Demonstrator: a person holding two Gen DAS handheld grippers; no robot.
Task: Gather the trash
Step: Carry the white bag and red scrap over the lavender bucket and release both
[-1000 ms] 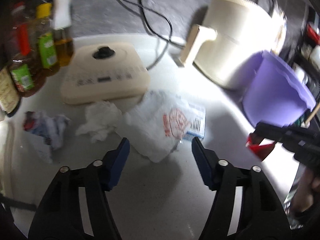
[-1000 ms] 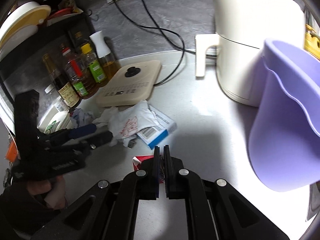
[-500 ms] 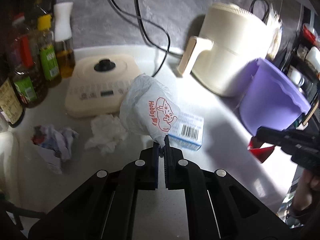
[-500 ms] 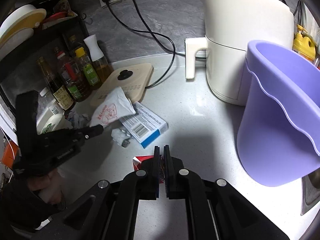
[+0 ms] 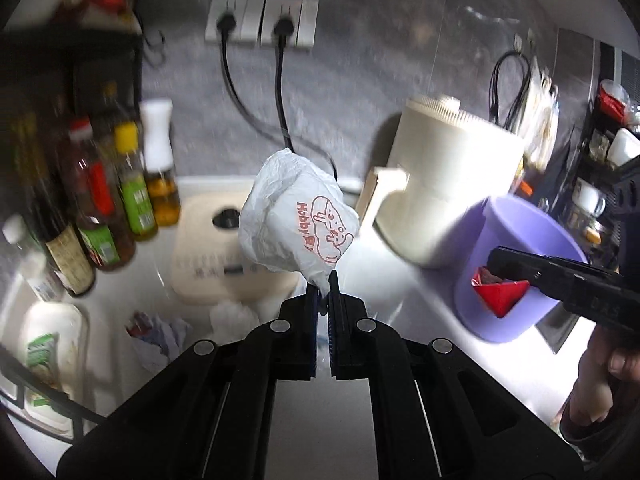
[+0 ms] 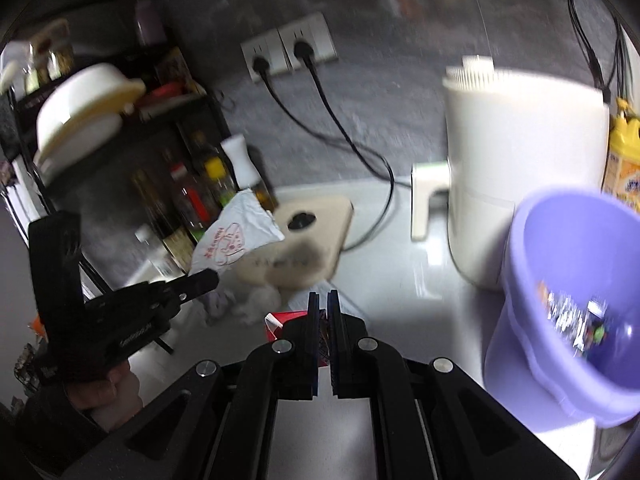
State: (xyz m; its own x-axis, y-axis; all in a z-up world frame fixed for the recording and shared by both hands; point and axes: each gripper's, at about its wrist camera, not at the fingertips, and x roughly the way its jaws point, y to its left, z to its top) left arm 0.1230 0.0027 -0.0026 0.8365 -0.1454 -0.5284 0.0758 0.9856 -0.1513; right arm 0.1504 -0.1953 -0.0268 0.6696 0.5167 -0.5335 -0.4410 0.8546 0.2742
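Now your left gripper (image 5: 324, 280) is clamped on a corner of the white bag (image 5: 294, 220), which hangs in the air above the counter (image 5: 400, 292), near the beige cooker (image 5: 204, 264). Your right gripper (image 6: 324, 300) is pinched on a red wrapper (image 6: 280, 320), held just left of the purple bin (image 6: 560, 280). Crumpled tissue (image 5: 230, 316) lies on the counter.

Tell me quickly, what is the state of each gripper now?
Left gripper: closed, holding the white plastic bag.
Right gripper: closed, holding the red wrapper.
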